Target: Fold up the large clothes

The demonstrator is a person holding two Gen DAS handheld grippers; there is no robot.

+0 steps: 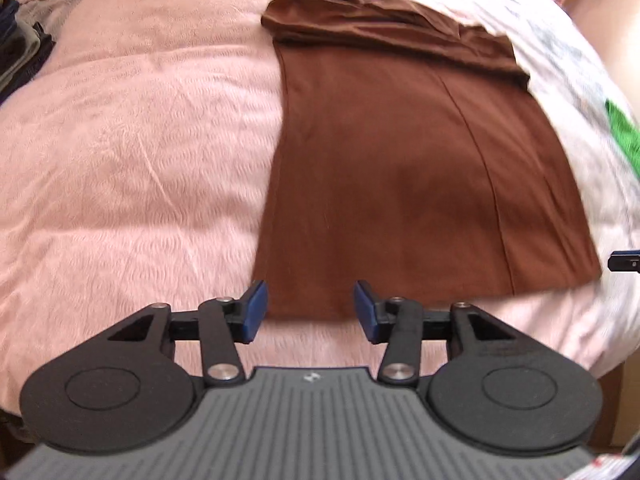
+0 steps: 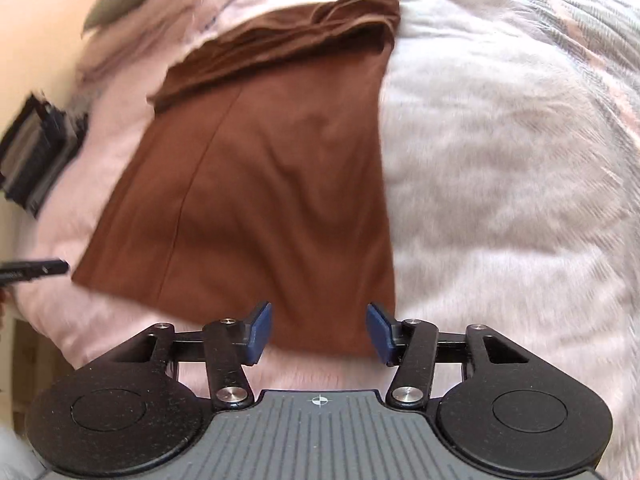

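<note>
Brown garment (image 1: pixel 400 168) on pink bedspread (image 1: pixel 132 152): soft, limp. I hold left gripper (image 1: pixel 310 310) and right gripper (image 2: pixel 319 330) spread, empty. Grasp its 2 near hem corners.

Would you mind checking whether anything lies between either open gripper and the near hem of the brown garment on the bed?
Nothing visible does. The left gripper is open right at the near edge of the brown garment, with only pink bedspread beside it. The right gripper is likewise open at the hem near the garment's right corner, unobstructed.

Each hand-held gripper (image 1: pixel 308 312) (image 2: pixel 319 332) has black linkage arms, silver screws, blue pads and ribbed grey body
</note>
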